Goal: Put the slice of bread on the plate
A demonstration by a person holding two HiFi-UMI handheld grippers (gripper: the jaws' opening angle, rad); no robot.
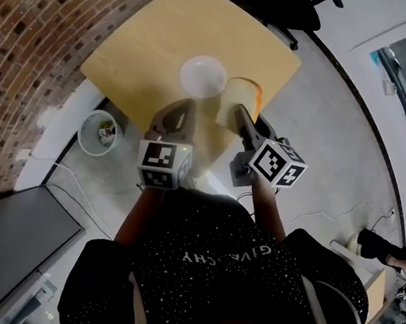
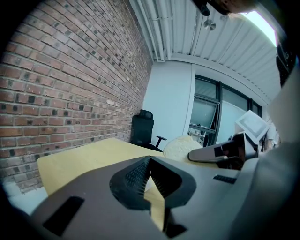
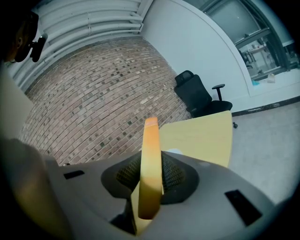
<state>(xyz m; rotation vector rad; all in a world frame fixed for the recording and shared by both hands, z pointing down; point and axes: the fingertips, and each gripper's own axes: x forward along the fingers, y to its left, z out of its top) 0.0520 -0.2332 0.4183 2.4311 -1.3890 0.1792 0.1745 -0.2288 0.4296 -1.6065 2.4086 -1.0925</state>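
Over the near right corner of the pale wooden surface (image 1: pixel 138 55), the right gripper (image 1: pixel 240 114) is clenched on the slice of bread (image 1: pixel 242 90). Seen along that gripper's own jaws, the slice (image 3: pixel 151 164) stands on edge between the two ribbed pads. Its orange crust points up, and the pads press flat against both faces. So from where I stand the pick-up is done - the bread is in hand and, as far as I can judge, clear of the surface.

The plate (image 1: pixel 201 75) sits white and bare near the middle of the surface, with nothing on it. From above, the bread hangs just beside the plate's near right rim, not over it. A pale sliver of the plate shows past the slice in the right gripper view, so the gripper is roughly facing it.

The left gripper (image 1: pixel 182 112) hovers beside the right one, just short of the plate on its near side. Its tips are pressed together (image 2: pixel 149 161) with nothing between them, and it seems to have no part in the carry. From its camera the plate (image 2: pixel 182 146) lies ahead and a little to the right.

What is left, I'd say, is the closing stretch - carry the slice over the plate, tip it flat from its upright pose, lower it and let go. Released on edge, it might topple off the rim.
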